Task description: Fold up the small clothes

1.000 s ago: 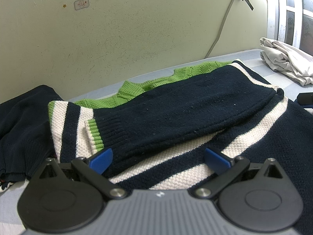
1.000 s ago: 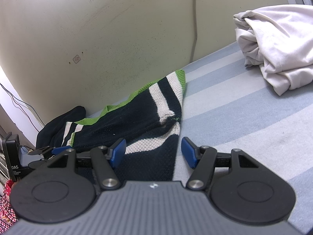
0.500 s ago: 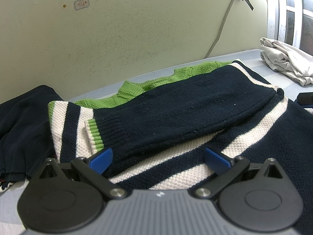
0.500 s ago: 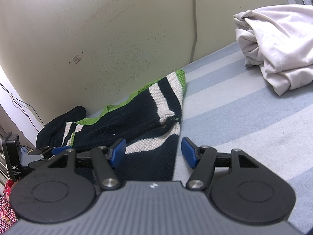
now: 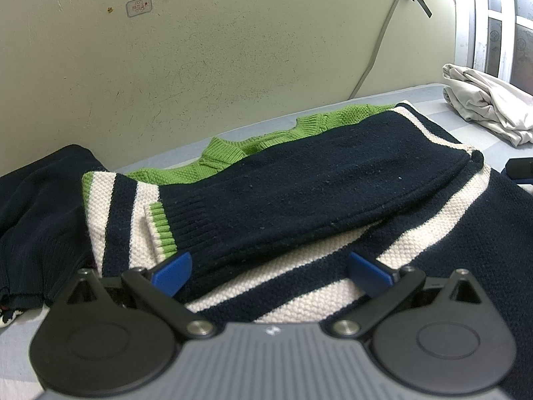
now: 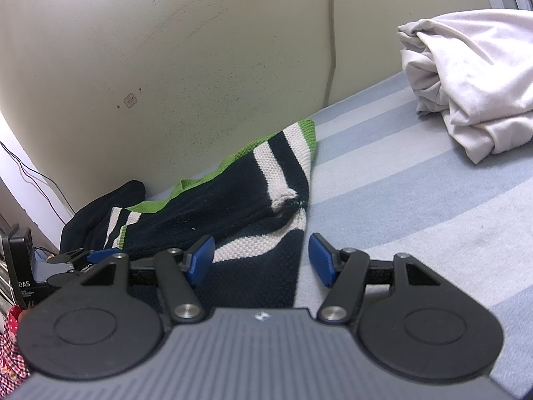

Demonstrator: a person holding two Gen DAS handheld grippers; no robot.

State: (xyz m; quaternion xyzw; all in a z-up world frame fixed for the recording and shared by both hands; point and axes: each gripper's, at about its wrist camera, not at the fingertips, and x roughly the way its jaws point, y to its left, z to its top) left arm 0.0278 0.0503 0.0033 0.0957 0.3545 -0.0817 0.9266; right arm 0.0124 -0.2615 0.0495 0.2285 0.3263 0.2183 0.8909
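Both claws stood open, gripping nothing: the left claw [image 5: 269, 268] above the striped sweater [image 5: 333, 193], the right claw [image 6: 261, 260] over the sweater's edge on the striped sheet [image 6: 416, 200]. Only the left view showed the green collar [image 5: 230, 150] and the folded sleeve. Only the right view showed a checked red cloth [image 6: 10, 343] at its corner. White bundled cloth [image 6: 473, 76] lay well apart.

Striped bed with three piles of cloth

The bed [image 6: 416, 206], covered in pale blue and grey stripes, runs against a cream wall. On it lies the navy, white and green sweater [image 6: 233, 206], at about 10 o'clock in the right wrist view. A crumpled white cloth [image 6: 466, 83] sits at 2 o'clock, well apart. A dark navy garment [image 5: 36, 206] lies just beside the sweater, at 9 o'clock in the left wrist view.
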